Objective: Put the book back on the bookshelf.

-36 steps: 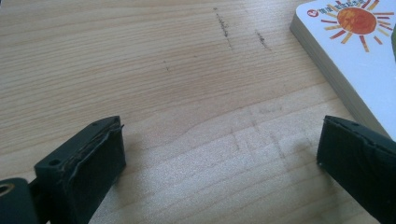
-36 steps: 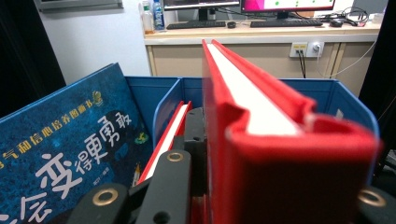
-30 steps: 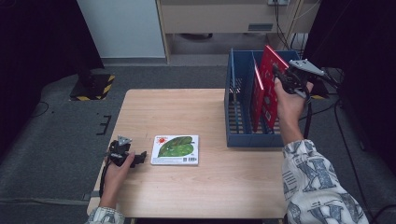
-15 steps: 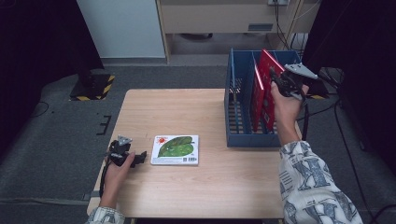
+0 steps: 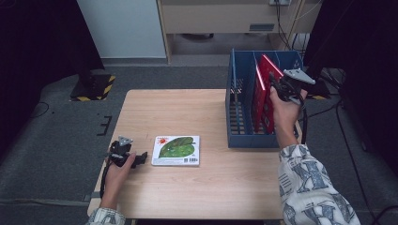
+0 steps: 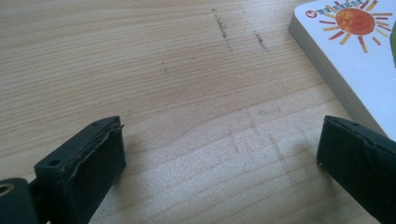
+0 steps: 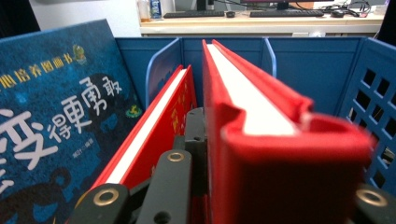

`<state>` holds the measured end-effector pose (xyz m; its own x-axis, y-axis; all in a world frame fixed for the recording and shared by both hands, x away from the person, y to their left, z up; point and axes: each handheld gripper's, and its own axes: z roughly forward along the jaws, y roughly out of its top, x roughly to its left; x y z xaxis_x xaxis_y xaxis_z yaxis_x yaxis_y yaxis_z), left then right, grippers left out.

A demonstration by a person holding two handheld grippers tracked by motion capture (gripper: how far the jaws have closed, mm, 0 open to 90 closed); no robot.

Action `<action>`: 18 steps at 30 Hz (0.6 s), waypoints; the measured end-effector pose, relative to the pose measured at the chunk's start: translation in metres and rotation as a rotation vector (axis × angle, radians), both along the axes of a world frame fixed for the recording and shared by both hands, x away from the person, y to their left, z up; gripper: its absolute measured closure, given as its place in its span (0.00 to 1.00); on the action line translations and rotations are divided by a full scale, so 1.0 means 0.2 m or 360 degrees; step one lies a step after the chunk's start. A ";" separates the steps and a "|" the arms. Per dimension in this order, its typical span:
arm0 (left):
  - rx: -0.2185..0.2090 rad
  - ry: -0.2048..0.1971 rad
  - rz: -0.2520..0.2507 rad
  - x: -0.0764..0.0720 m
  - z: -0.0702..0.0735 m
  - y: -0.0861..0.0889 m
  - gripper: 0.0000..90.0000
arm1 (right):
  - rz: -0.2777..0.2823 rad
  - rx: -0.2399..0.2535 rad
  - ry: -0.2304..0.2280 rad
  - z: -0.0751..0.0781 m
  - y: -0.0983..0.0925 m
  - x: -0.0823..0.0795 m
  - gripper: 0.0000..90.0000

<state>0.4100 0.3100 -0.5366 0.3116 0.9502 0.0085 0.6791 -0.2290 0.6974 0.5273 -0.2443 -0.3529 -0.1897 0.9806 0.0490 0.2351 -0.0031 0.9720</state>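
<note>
In the high view my right gripper [image 5: 280,87] is shut on the top edge of an upright red book [image 5: 267,101], which stands partly down in a slot of the blue crate [image 5: 241,140]. The right gripper view looks along that red book [image 7: 261,135], clamped between the jaws of my right gripper [image 7: 275,198]. A second red book [image 7: 154,130] stands in the slot beside it. My left gripper [image 5: 140,158] rests on the table, open, its jaws pointing at a flat white book with a green leaf [image 5: 177,150]. In the left gripper view my left gripper [image 6: 219,163] has only bare wood between its jaws, and the leaf book's corner [image 6: 359,56] lies just beyond the right one.
A blue book with white characters [image 7: 51,116] leans at the crate's left side. Blue dividers [image 7: 161,70] split the crate into slots, and its wall [image 7: 378,88] is pierced with holes. The wooden table [image 5: 187,112] ends close behind the crate; dark floor surrounds it.
The right hand has come down with the red book, which now sits lower in the crate. The left hand and the leaf book have stayed put.
</note>
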 end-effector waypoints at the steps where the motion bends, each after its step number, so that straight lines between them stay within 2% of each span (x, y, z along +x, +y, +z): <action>1: 0.0000 0.0000 0.0000 0.00 0.00 0.00 0.00 | -0.0001 0.0004 0.0005 -0.01 0.00 0.00 0.88; 18: 0.0000 0.0000 0.0000 0.00 0.00 0.00 0.00 | -0.0021 0.0022 0.0042 -0.13 -0.03 -0.01 0.88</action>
<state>0.4102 0.3098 -0.5366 0.3115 0.9502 0.0084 0.6794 -0.2289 0.6972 0.5258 -0.2498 -0.3786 -0.1751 0.9822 0.0675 0.2607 -0.0199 0.9652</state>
